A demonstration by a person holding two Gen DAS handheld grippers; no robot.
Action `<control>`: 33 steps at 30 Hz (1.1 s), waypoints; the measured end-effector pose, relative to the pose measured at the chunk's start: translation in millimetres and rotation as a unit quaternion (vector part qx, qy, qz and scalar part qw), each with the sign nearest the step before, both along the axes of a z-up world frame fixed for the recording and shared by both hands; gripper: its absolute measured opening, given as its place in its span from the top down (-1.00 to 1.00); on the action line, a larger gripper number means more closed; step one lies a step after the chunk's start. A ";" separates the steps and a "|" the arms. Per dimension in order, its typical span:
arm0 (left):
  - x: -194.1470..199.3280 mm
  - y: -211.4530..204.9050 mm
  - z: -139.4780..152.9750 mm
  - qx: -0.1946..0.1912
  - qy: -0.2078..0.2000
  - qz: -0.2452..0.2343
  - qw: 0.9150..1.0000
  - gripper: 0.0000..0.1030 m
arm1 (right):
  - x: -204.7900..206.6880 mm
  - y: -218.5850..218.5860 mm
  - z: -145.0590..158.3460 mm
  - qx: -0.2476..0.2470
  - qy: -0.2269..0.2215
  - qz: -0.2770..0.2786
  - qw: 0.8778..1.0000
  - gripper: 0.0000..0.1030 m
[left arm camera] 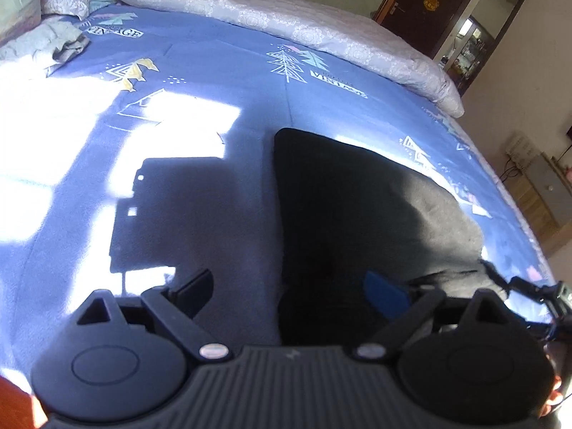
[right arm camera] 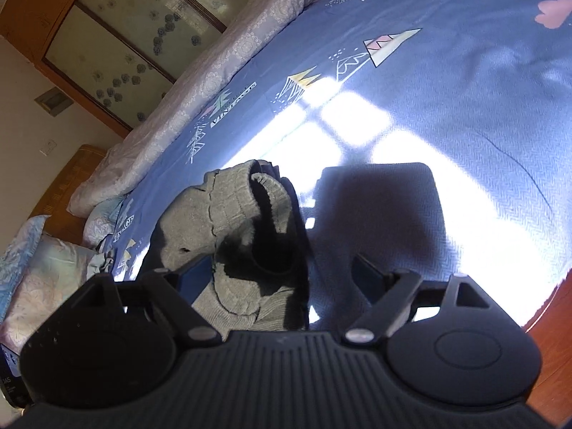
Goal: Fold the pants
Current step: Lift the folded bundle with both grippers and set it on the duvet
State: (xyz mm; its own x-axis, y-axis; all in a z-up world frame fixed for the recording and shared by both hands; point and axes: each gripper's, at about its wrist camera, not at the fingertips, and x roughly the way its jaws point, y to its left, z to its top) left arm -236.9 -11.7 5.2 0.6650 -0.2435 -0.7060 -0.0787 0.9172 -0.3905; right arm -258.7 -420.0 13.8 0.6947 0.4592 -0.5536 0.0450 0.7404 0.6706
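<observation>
The pants [left arm camera: 357,214] lie on the blue patterned bedsheet [left arm camera: 214,71], dark in shadow and grey where sun reaches them. My left gripper [left arm camera: 289,293] hovers open over their near left edge, with its right fingertip [left arm camera: 386,296] above the fabric and the other above bare sheet. In the right wrist view the pants [right arm camera: 243,214] are bunched, with a ribbed grey band curling up. My right gripper [right arm camera: 282,279] is open just above that bunch; its left fingertip [right arm camera: 195,279] sits against the cloth, and nothing is clamped. The right gripper [left arm camera: 536,293] also shows at the left wrist view's right edge.
A pale quilt [left arm camera: 286,18] runs along the far side of the bed. A crumpled light green cloth [left arm camera: 60,43] and pillows [right arm camera: 43,271] lie near the headboard. A dark door [left arm camera: 429,3] and a bedside cabinet [left arm camera: 547,193] stand beyond the bed. Bright sun patches cross the sheet [right arm camera: 464,107].
</observation>
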 end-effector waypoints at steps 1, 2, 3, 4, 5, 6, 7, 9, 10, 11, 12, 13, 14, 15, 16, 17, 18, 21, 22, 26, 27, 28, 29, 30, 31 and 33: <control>4.2 2.8 1.1 -0.017 -0.001 -0.006 1.000 -0.88 | 0.5 -2.5 -1.7 0.011 0.002 -0.001 1.000 -0.69; 9.3 5.0 1.2 -0.031 -0.001 -0.012 0.999 -0.94 | 1.3 -5.0 -3.6 0.026 0.004 0.001 1.000 -0.69; 14.3 6.0 0.4 -0.039 0.001 -0.016 0.999 -1.00 | 2.4 -6.7 -5.8 0.039 0.006 0.002 0.999 -0.69; 20.9 6.8 -2.2 -0.045 0.006 -0.022 0.999 -0.99 | 3.9 -7.1 -8.1 0.047 0.009 0.003 0.999 -0.69; 27.5 5.9 -6.0 -0.050 0.015 -0.030 0.998 -0.99 | 6.0 -6.2 -8.8 0.051 0.013 0.003 0.999 -0.69; 34.5 4.9 -10.3 -0.055 0.022 -0.038 0.997 -0.99 | 9.1 -5.0 -9.0 0.049 0.015 0.004 0.999 -0.69; 41.3 3.5 -15.0 -0.058 0.030 -0.043 0.997 -0.99 | 12.6 -4.2 -10.2 0.047 0.016 0.007 0.999 -0.69; 52.7 -1.3 -23.5 -0.056 0.044 -0.047 0.996 -0.99 | 21.5 -2.0 -11.4 0.036 0.017 0.019 0.999 -0.69; 57.6 -3.1 -26.6 -0.056 0.048 -0.049 0.996 -0.99 | 26.0 -1.0 -13.3 0.030 0.016 0.023 0.999 -0.69; 62.6 -5.8 -30.7 -0.059 0.053 -0.051 0.996 -0.99 | 30.0 -1.2 -15.2 0.025 0.016 0.027 0.999 -0.69; 66.3 -8.1 -33.5 -0.066 0.055 -0.056 0.995 -0.99 | 33.2 -2.4 -17.5 0.024 0.012 0.033 0.999 -0.69; 69.4 -10.4 -35.6 -0.074 0.056 -0.061 0.994 -0.99 | 37.4 -0.9 -18.4 0.024 0.009 0.036 0.999 -0.70; 72.2 -14.0 -39.3 -0.083 0.056 -0.068 0.993 -0.96 | 42.1 1.3 -18.8 0.025 0.008 0.043 0.999 -0.72; 74.0 -16.6 -43.3 -0.092 0.058 -0.075 0.991 -0.91 | 47.0 5.8 -19.6 0.027 0.011 0.053 0.998 -0.72; 75.9 -20.6 -47.4 -0.095 0.061 -0.078 0.991 -0.80 | 52.1 12.4 -19.8 0.028 0.012 0.068 0.997 -0.71; 75.1 -25.7 -49.5 -0.080 0.056 -0.075 0.992 -0.68 | 56.4 22.4 -19.2 0.025 0.014 0.090 0.996 -0.65; 72.5 -30.9 -48.8 -0.059 0.046 -0.076 0.994 -0.56 | 58.9 35.0 -18.7 0.022 0.016 0.116 0.993 -0.62; 64.8 -29.1 -45.5 -0.040 0.039 -0.066 0.996 0.22 | 55.5 76.5 -6.6 -0.065 -0.002 0.143 0.988 -0.22; 62.6 -23.4 -41.7 -0.061 0.038 -0.059 0.996 0.33 | 53.4 83.1 -2.1 -0.079 -0.006 0.144 0.986 -0.13; 64.4 -25.5 3.7 -0.057 -0.028 -0.070 0.995 0.42 | 51.7 90.3 26.1 -0.088 -0.060 0.139 0.985 0.16; 69.3 -29.2 17.9 -0.048 -0.046 -0.075 0.995 0.42 | 58.7 93.8 38.2 -0.086 -0.080 0.138 0.984 0.18; 75.6 -32.2 31.4 -0.038 -0.065 -0.078 0.994 0.42 | 64.9 97.1 50.6 -0.081 -0.098 0.136 0.982 0.18; 82.2 -35.6 46.8 -0.021 -0.089 -0.081 0.992 0.42 | 73.2 100.5 63.7 -0.077 -0.118 0.134 0.981 0.19; 88.2 -37.5 59.3 -0.005 -0.113 -0.082 0.990 0.42 | 79.5 104.3 75.1 -0.076 -0.136 0.131 0.979 0.19; 95.7 -38.9 74.1 0.012 -0.140 -0.080 0.987 0.42 | 88.3 108.7 88.4 -0.076 -0.160 0.127 0.976 0.19; 110.5 -36.0 96.0 0.023 -0.181 -0.071 0.981 0.42 | 110.3 115.0 108.2 -0.081 -0.204 0.119 0.968 0.19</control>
